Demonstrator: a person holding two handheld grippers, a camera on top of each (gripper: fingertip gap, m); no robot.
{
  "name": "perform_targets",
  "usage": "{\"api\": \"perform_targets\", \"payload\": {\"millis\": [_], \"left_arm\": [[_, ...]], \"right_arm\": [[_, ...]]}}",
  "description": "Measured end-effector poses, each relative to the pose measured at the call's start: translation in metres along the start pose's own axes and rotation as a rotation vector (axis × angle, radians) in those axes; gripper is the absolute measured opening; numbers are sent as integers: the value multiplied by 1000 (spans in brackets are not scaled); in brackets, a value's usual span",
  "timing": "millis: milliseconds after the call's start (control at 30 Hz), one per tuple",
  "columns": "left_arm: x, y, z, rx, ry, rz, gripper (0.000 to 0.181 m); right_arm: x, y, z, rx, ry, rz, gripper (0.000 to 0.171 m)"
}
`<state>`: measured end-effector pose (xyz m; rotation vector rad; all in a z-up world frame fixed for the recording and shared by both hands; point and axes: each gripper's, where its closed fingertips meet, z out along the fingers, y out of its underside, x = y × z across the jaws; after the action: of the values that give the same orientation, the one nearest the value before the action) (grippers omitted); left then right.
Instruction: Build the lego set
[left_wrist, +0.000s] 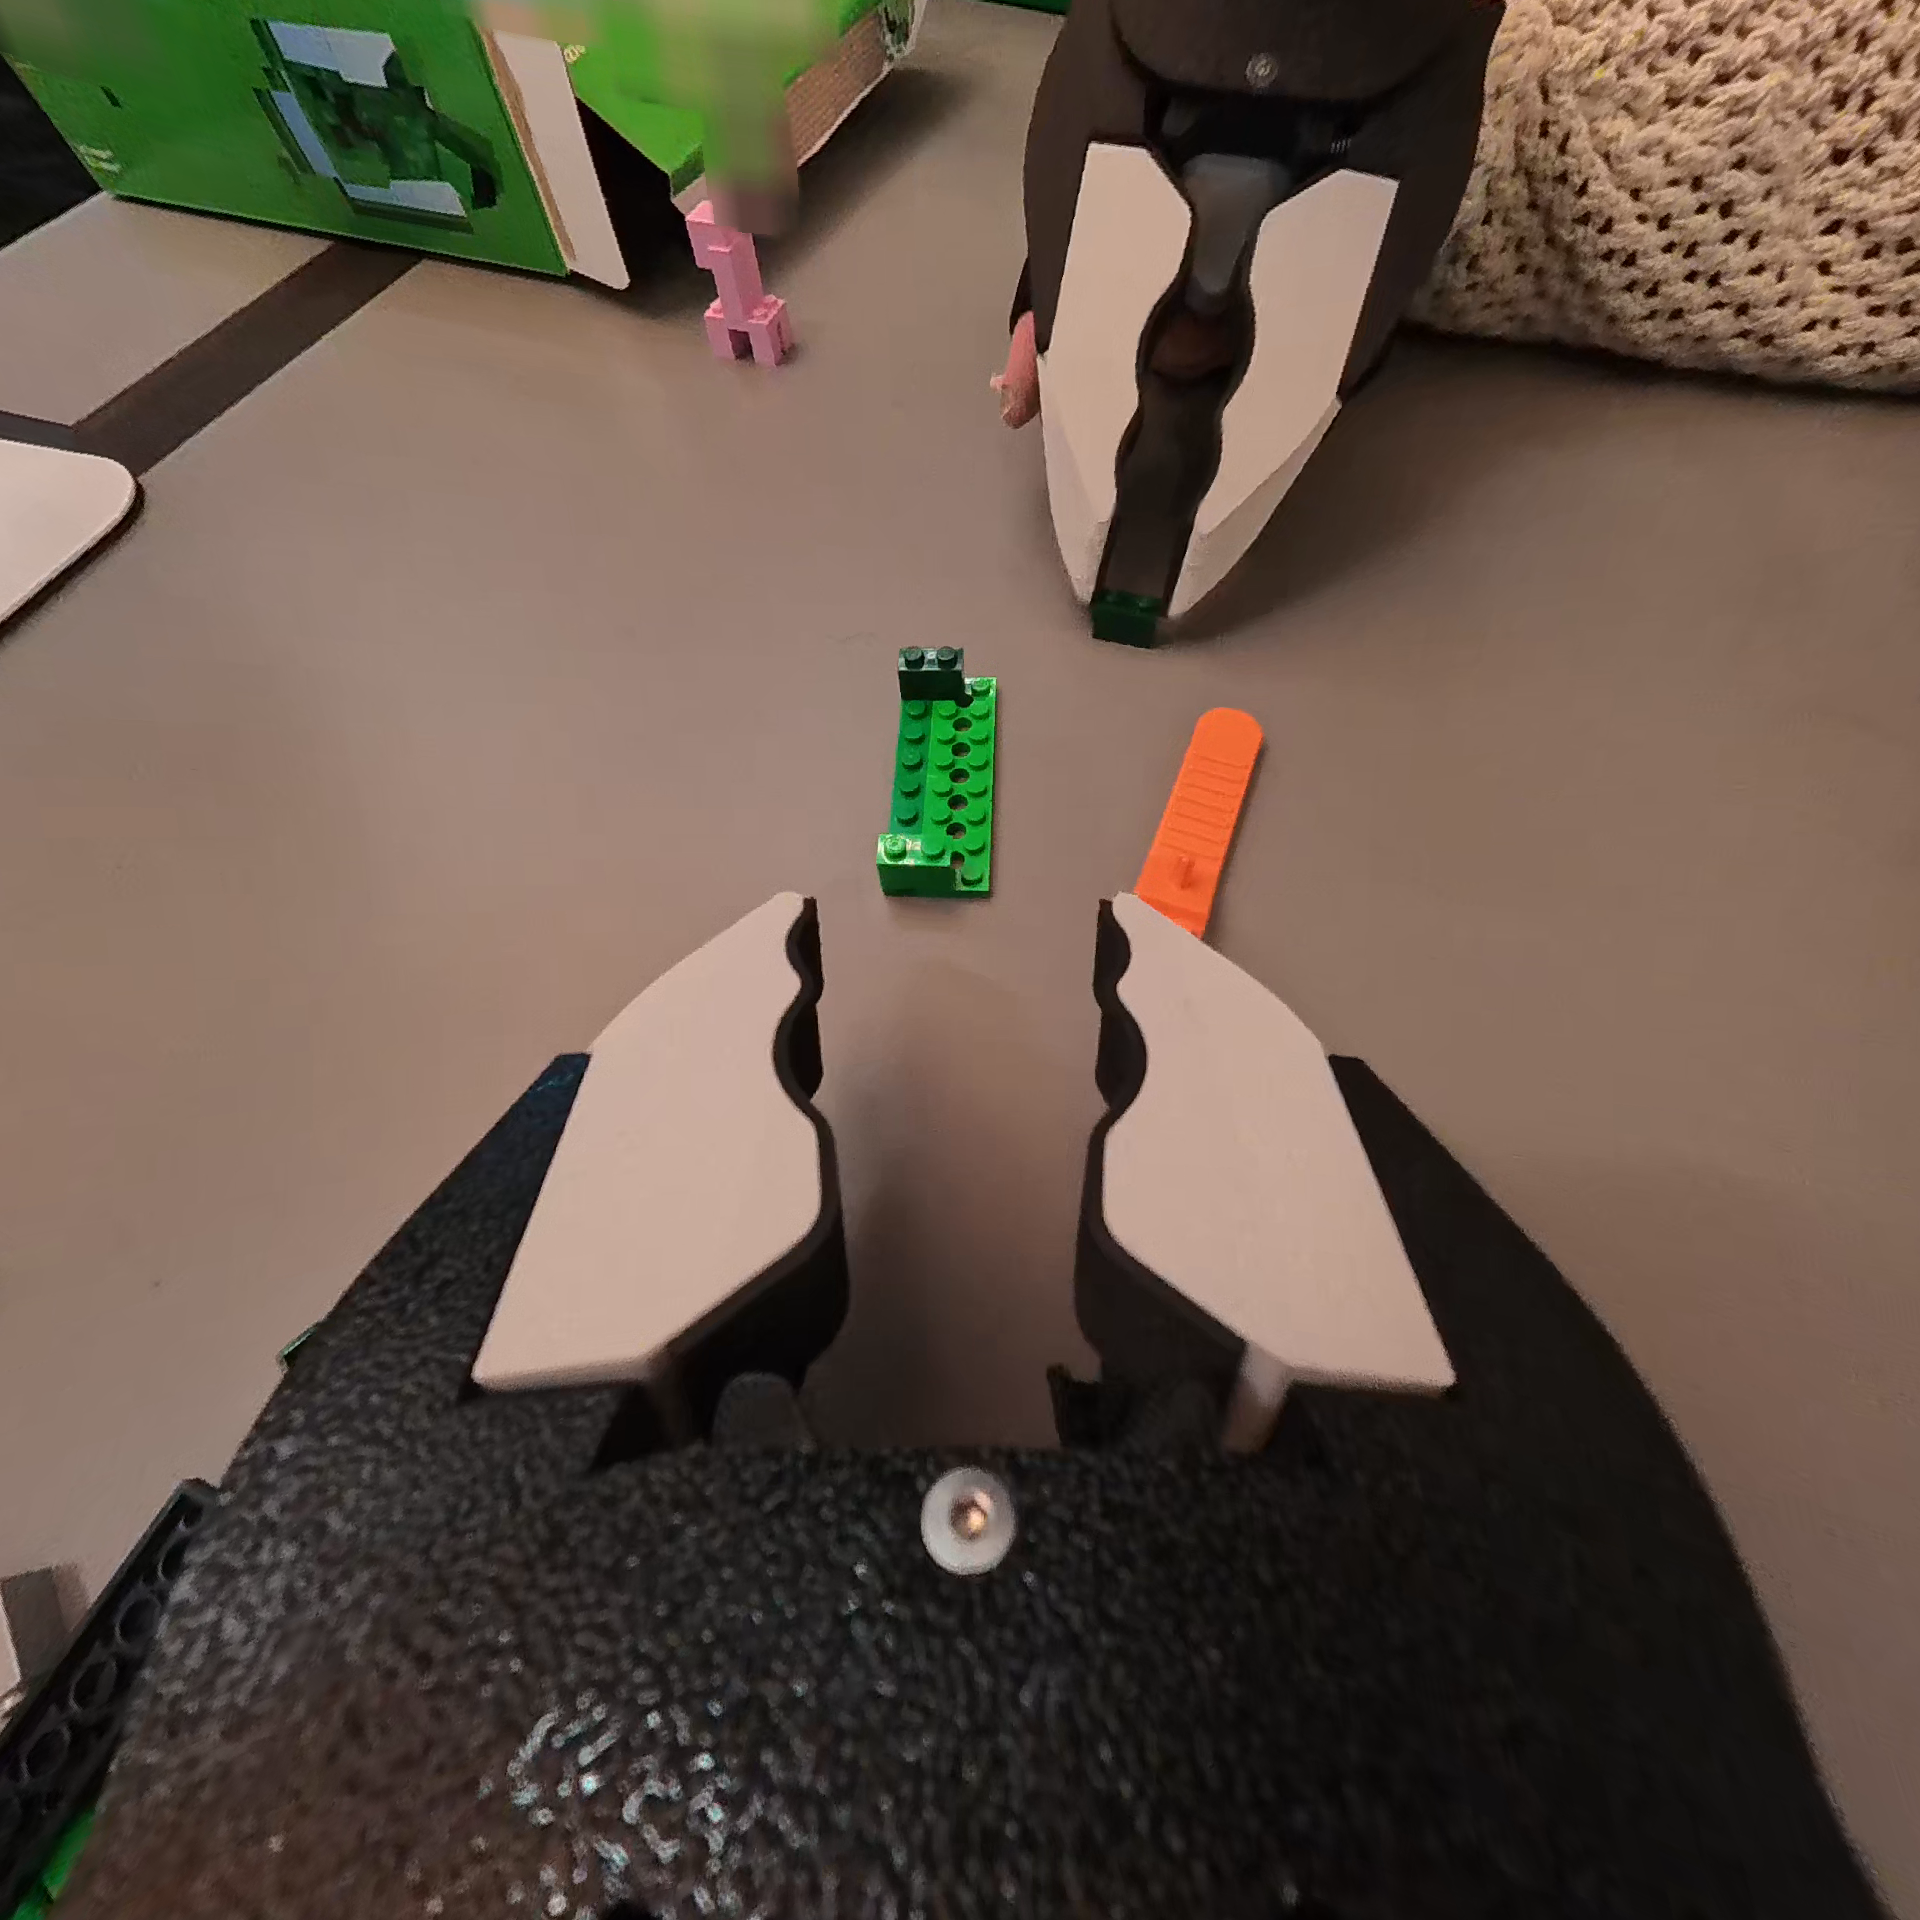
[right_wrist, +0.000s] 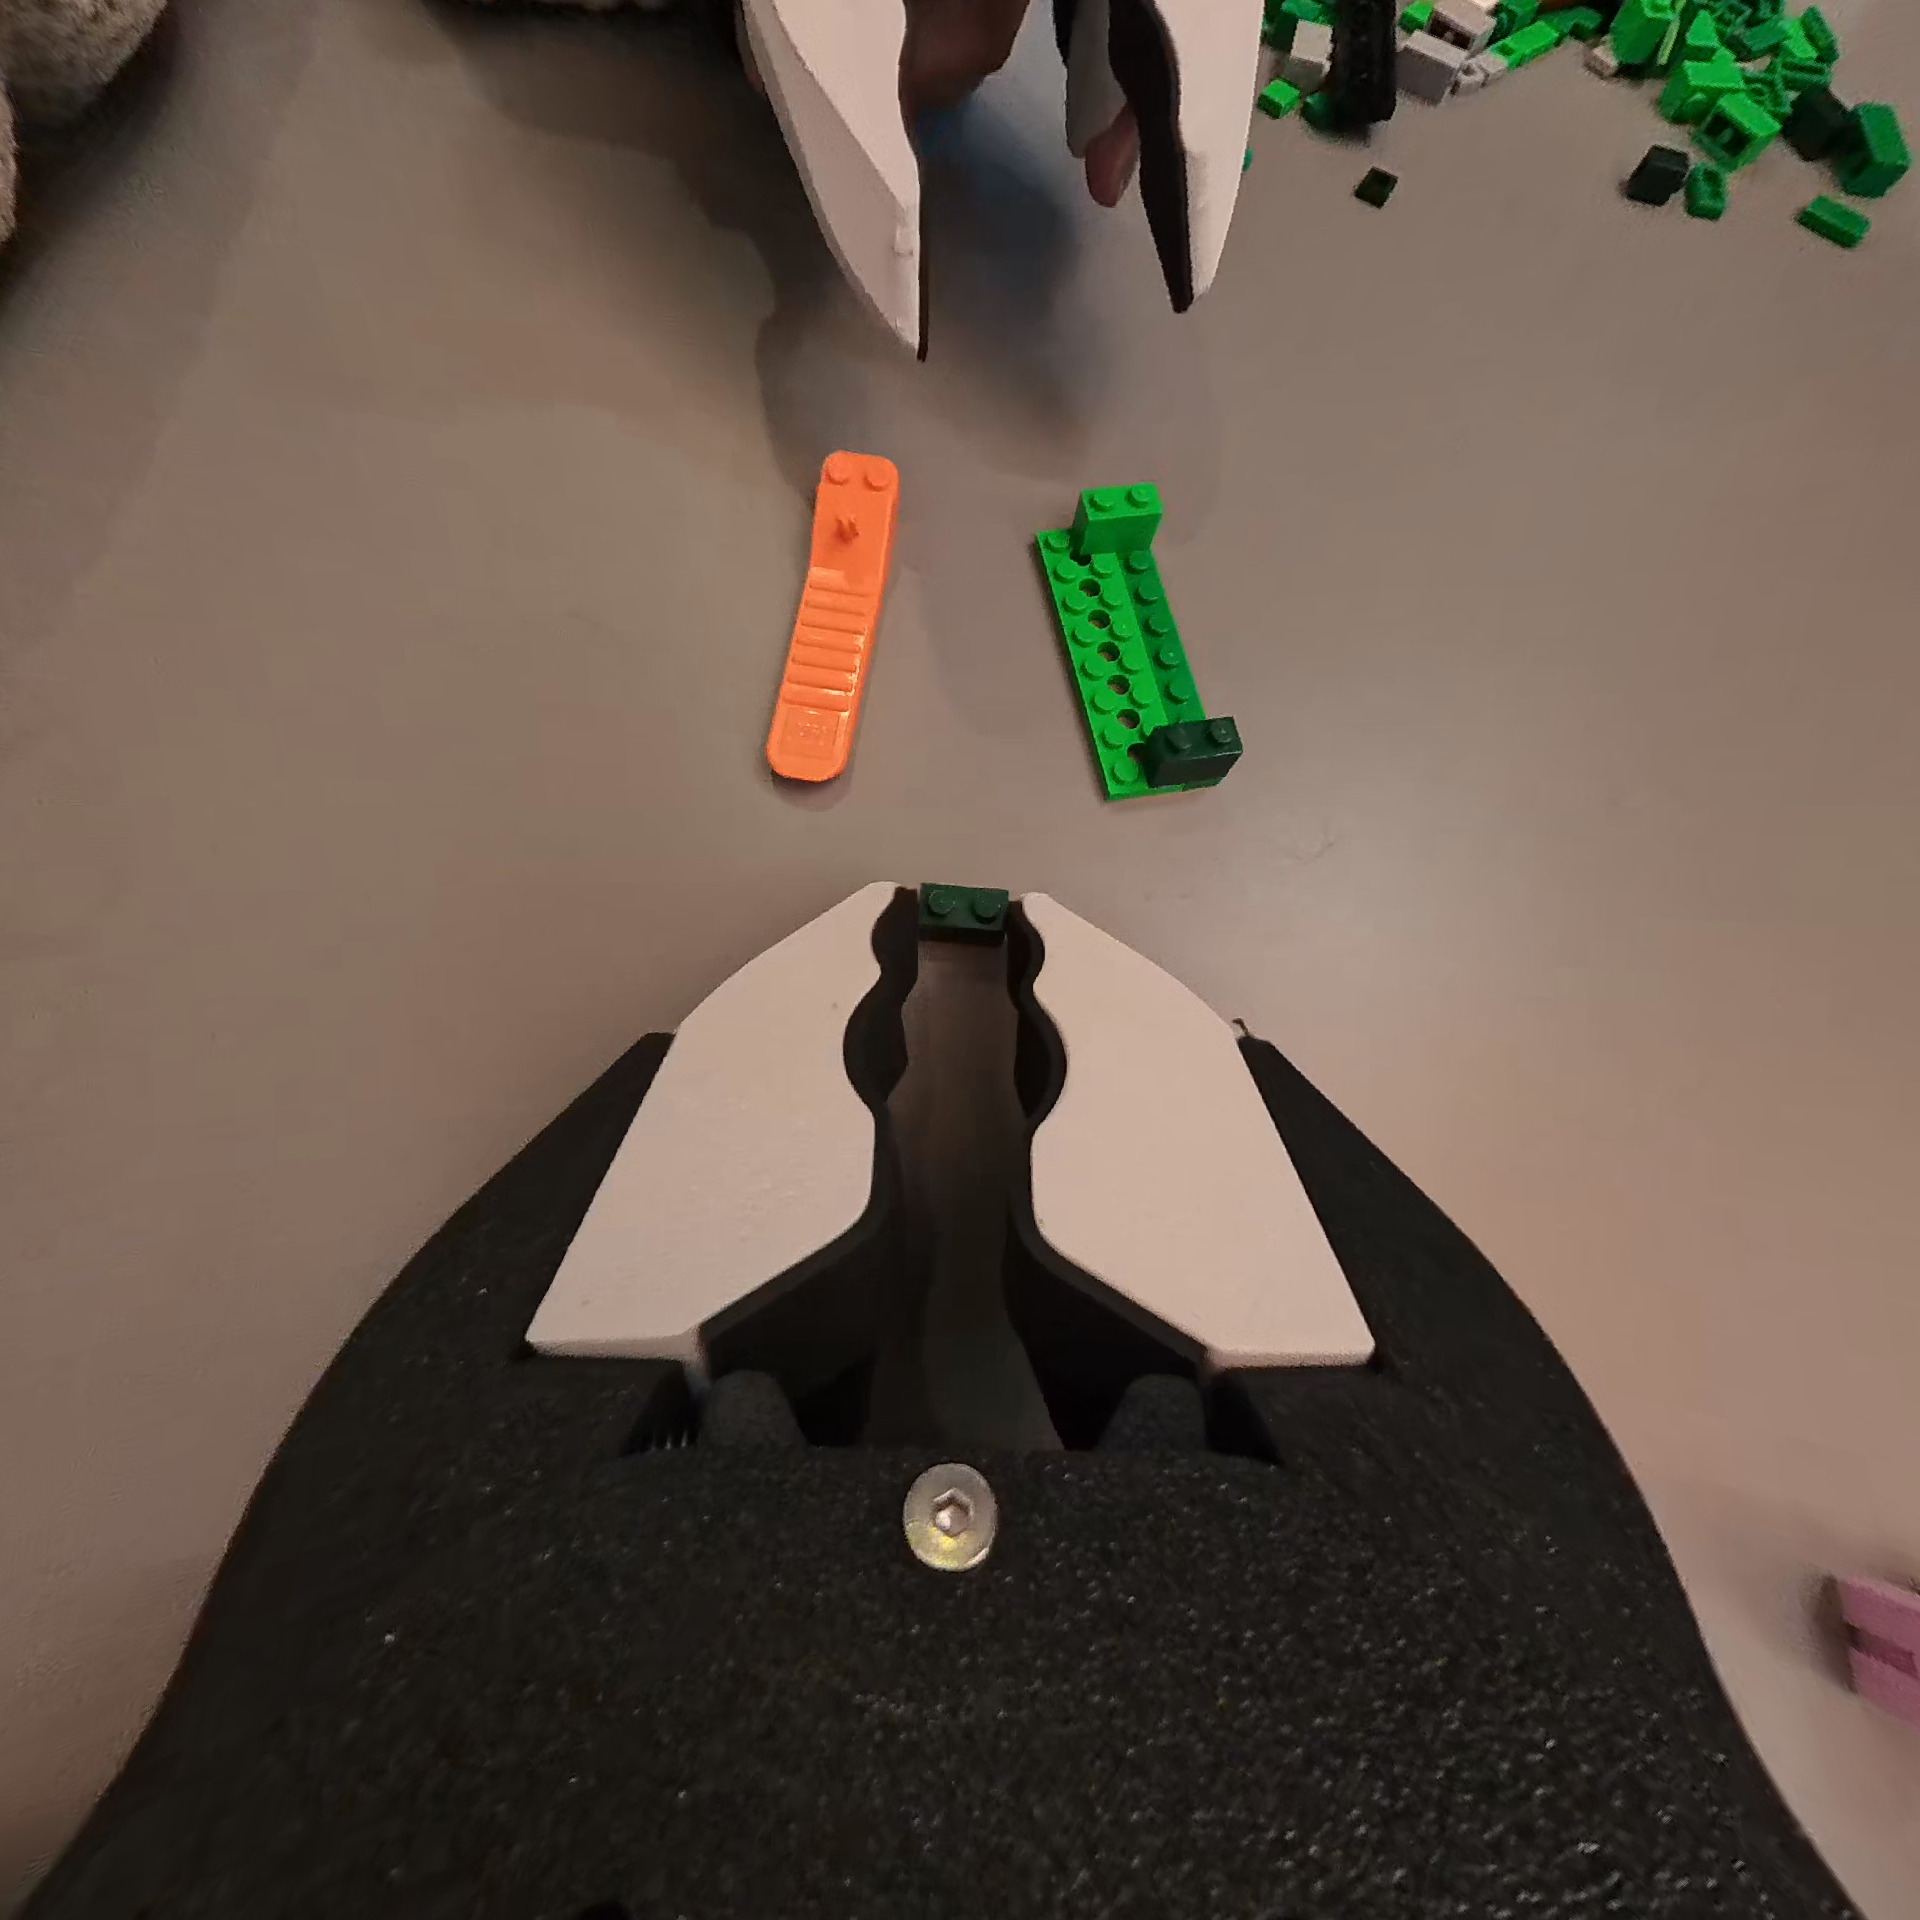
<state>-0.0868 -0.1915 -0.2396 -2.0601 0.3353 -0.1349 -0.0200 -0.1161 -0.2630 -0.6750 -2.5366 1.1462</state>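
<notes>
A bright green plate (left_wrist: 940, 792) (right_wrist: 1127, 655) lies flat on the grey table, with a bright green brick on one end and a dark green brick (left_wrist: 931, 670) (right_wrist: 1193, 750) on the other. My left gripper (left_wrist: 956, 914) is open and empty, just short of the plate's near end; it also shows in the right wrist view (right_wrist: 1049, 332). My right gripper (right_wrist: 962, 902) is shut on a small dark green two-stud brick (right_wrist: 964, 914) (left_wrist: 1124, 617), low over the table a short way from the plate's dark-brick end. It also shows in the left wrist view (left_wrist: 1127, 608).
An orange brick separator (left_wrist: 1200, 821) (right_wrist: 831, 623) lies beside the plate. A pile of loose green bricks (right_wrist: 1704, 104) lies by the left gripper. A green box (left_wrist: 312, 125), a pink figure (left_wrist: 743, 301) and a knitted blanket (left_wrist: 1683, 187) stand behind the right gripper. The grippers' ends are close to 11 cm from one another.
</notes>
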Motion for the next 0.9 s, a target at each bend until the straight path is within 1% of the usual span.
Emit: {"api": "perform_targets", "payload": {"millis": [67,200,300,433,600,900], "left_arm": [[0,1,1,-6,1,2,50],[1,1,1,-12,2,10,50],[2,2,1,-15,5,11,50],[2,1,1,-12,11,2,50],[2,1,0,-11,15,-1,49],[5,4,2,-35,17,28,49]], "right_arm": [[2,-3,1,5,9,-21,15],[3,-22,9,38,-1,-61,16],[6,-37,20,55,-17,-93,15],[9,-49,38,29,-28,-160,15],[11,-53,53,-3,-40,-208,15],[5,-55,58,-1,-59,-236,15]]}}
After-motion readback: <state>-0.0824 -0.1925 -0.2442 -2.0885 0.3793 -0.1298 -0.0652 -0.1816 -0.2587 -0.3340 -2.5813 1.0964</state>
